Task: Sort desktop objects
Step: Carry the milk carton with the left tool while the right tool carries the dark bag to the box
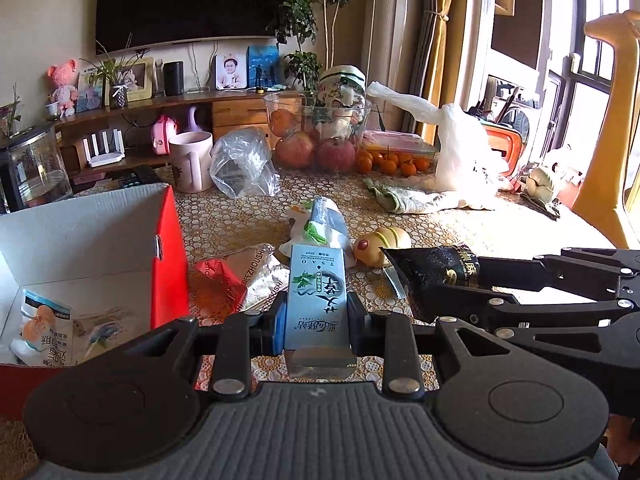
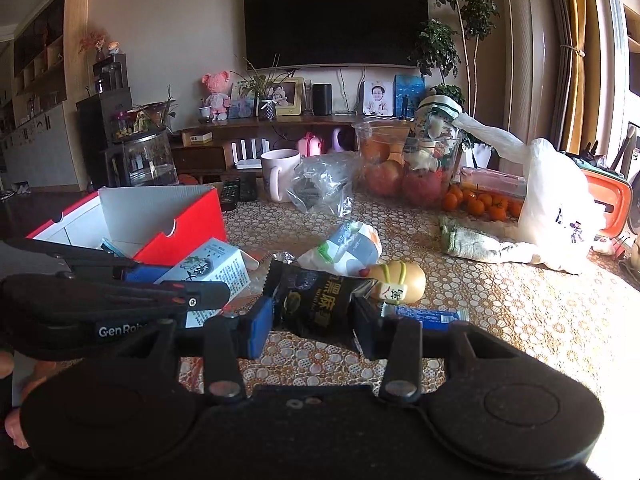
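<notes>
My left gripper (image 1: pixel 317 322) is shut on a pale blue carton (image 1: pixel 316 300) with Chinese lettering, held above the table; the same blue carton (image 2: pixel 208 270) shows in the right wrist view, left of centre. My right gripper (image 2: pixel 310 320) is shut on a black snack packet (image 2: pixel 316 300), also lifted off the table; that black packet (image 1: pixel 432 272) and the right gripper (image 1: pixel 460 280) appear at the right of the left wrist view. The red box (image 1: pixel 168 256) with white inside stands open at the left, with several items lying in it. In the right wrist view the red box (image 2: pixel 188 224) sits behind the left gripper (image 2: pixel 188 280).
On the patterned tablecloth (image 2: pixel 500 308) lie a yellow toy capsule (image 2: pixel 400 280), a white-green pouch (image 2: pixel 348 248), a blue wrapper (image 2: pixel 428 317), a foil bag (image 1: pixel 256 272), a clear plastic bag (image 1: pixel 244 164), a pink mug (image 1: pixel 192 160), a glass fruit bowl (image 1: pixel 320 136), oranges, a cloth and a white bag (image 1: pixel 464 160).
</notes>
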